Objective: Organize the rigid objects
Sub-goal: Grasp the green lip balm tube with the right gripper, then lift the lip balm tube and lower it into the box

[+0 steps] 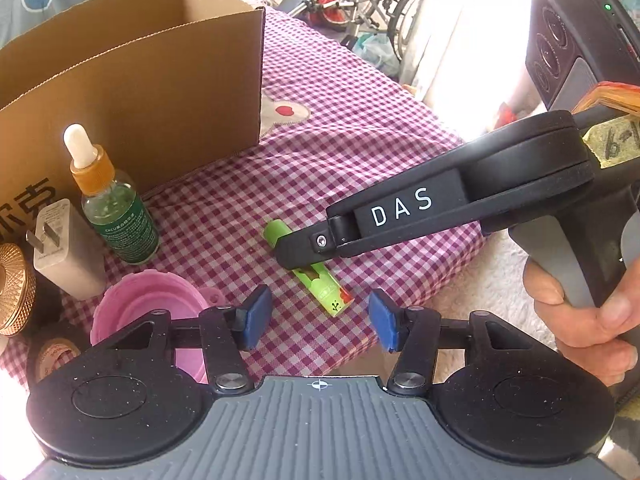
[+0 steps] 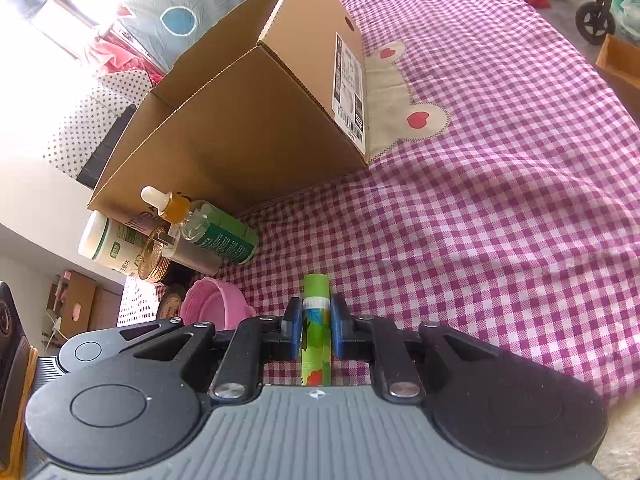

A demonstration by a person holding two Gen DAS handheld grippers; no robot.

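Observation:
A green tube with a leaf and fruit print [image 2: 316, 332] lies on the pink checked cloth, and my right gripper [image 2: 316, 322] is shut on its middle, both blue pads pressed on its sides. In the left wrist view the same green tube [image 1: 320, 280] shows under the right gripper's black arm [image 1: 400, 216]. My left gripper [image 1: 318, 318] stands open just above the cloth, near the tube's lower end, with nothing between its pads. An open cardboard box [image 1: 140, 80] stands behind.
Left of the tube stand a dropper bottle [image 1: 112, 208], a white plug adapter [image 1: 66, 248], a pink cup [image 1: 148, 312] and a gold lid [image 1: 14, 288]. A white jar [image 2: 108, 246] lies by the cardboard box [image 2: 256, 120]. Bicycles stand beyond the bed.

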